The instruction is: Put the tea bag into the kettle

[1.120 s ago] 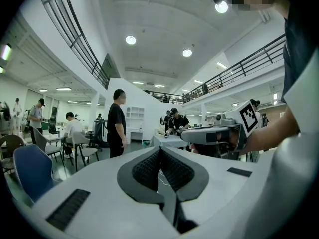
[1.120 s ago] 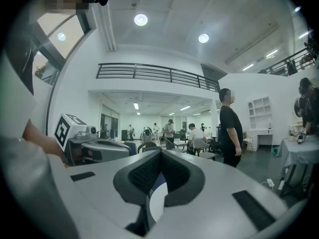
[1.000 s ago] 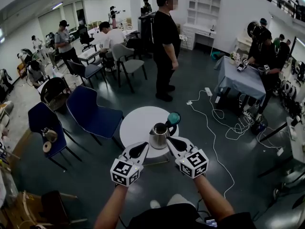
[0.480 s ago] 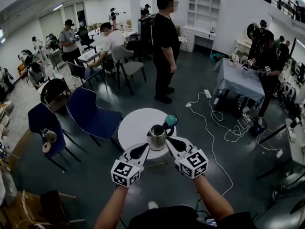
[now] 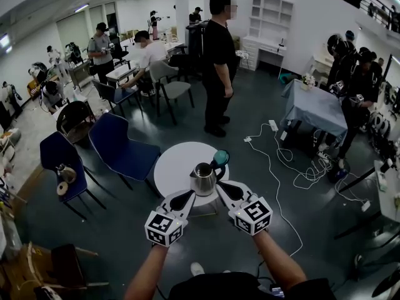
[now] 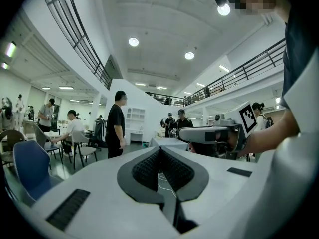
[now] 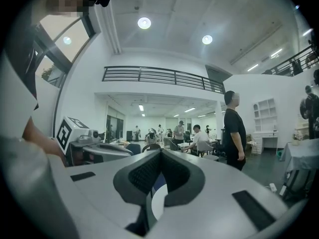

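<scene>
A steel kettle stands on the near part of a small round white table, with a teal round piece just behind it. No tea bag shows in any view. My left gripper is shut and empty, level, just short of the kettle on its left. Held the same way on the kettle's right, my right gripper has its pads together with nothing between them. Each gripper view shows the other gripper alongside: the right gripper and the left gripper.
Two blue chairs stand left of the table. A person in black stands beyond it. White cables trail over the floor to the right, near a grey-clothed table. Other people sit and stand farther back.
The whole view has drifted slightly, so the kettle and table sit a bit further left. Both grippers stay shut, side by side in front of the kettle. People in the background have shifted.
</scene>
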Demonstrator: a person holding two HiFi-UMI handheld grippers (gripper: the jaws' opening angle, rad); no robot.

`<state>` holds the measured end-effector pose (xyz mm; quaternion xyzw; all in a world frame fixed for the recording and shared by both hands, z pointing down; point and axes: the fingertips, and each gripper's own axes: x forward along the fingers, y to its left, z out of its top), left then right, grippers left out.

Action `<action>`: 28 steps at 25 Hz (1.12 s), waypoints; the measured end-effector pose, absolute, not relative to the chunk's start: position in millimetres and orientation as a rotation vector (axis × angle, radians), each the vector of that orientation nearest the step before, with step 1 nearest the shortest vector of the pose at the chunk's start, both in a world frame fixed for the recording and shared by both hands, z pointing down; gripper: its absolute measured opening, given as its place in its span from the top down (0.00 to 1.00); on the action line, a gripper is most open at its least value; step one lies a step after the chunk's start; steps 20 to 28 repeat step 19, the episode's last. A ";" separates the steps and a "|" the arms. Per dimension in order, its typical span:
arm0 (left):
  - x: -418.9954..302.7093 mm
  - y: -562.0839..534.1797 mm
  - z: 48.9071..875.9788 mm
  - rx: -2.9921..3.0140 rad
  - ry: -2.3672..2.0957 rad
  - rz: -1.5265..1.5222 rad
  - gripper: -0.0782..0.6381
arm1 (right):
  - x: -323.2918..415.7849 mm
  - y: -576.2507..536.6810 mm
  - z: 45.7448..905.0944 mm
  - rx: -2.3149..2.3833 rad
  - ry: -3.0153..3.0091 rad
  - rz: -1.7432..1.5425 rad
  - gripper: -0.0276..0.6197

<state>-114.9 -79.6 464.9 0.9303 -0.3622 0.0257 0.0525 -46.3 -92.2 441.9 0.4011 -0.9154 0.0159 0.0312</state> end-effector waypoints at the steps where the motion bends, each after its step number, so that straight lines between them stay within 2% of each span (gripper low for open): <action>1: -113.5 -75.4 463.8 2.825 -1.103 0.073 0.87 | -45.1 -87.8 441.3 1.231 -2.821 0.049 0.93; 28: -98.7 -27.5 456.5 2.797 -1.165 0.058 0.87 | -27.2 -40.8 435.9 1.193 -2.849 0.049 0.93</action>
